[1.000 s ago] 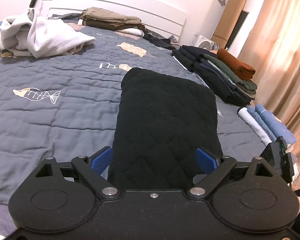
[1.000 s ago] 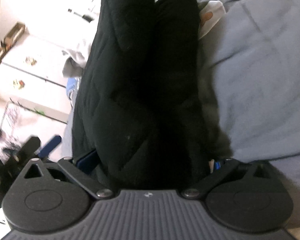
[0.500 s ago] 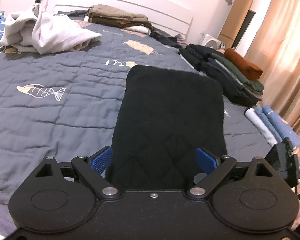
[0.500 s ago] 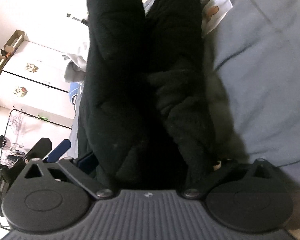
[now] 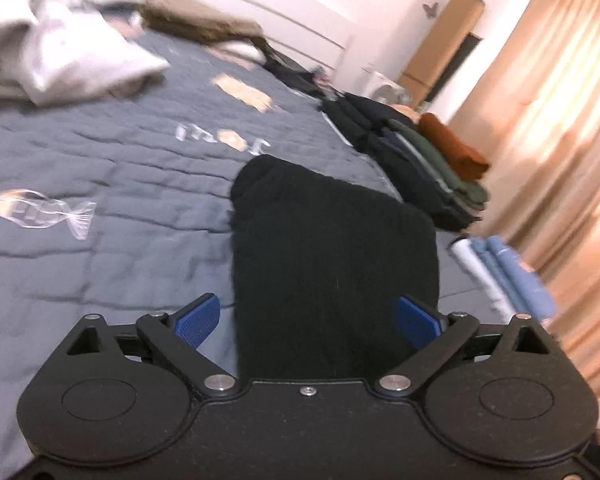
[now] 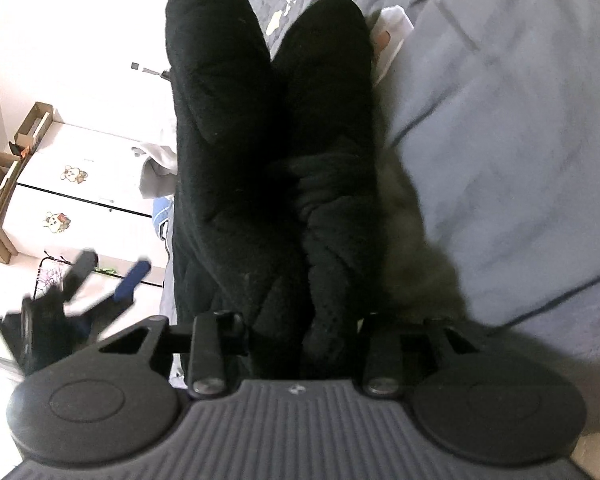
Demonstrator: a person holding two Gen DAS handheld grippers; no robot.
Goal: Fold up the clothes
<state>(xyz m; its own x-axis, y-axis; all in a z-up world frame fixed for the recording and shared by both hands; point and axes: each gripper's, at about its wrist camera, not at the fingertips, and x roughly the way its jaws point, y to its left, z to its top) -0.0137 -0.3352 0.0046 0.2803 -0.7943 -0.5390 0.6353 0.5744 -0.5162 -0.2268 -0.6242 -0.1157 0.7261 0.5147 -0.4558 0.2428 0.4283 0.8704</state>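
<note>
A black quilted garment (image 5: 332, 264), folded into a long panel, lies on the grey bedspread (image 5: 100, 168). My left gripper (image 5: 306, 320) is open, its blue pads (image 5: 198, 318) set wide on either side of the garment's near end. In the right wrist view the same black garment (image 6: 228, 152) is doubled into two thick layers standing up from the bed. My right gripper (image 6: 300, 332) is shut on its near edge, and the fingertips are hidden in the cloth. The left gripper (image 6: 96, 284) shows blurred at the left of that view.
A stack of folded dark, green and rust clothes (image 5: 428, 168) lines the bed's right side, with rolled blue and white items (image 5: 500, 272) nearer. Crumpled white clothes (image 5: 60, 60) and a khaki pile (image 5: 196, 20) sit by the headboard. Curtains (image 5: 560, 120) hang at the right.
The right gripper's jaws have gone from spread to shut on the black garment. The left gripper has shifted with motion blur and stays open. The garment's far end looks bunched and shorter.
</note>
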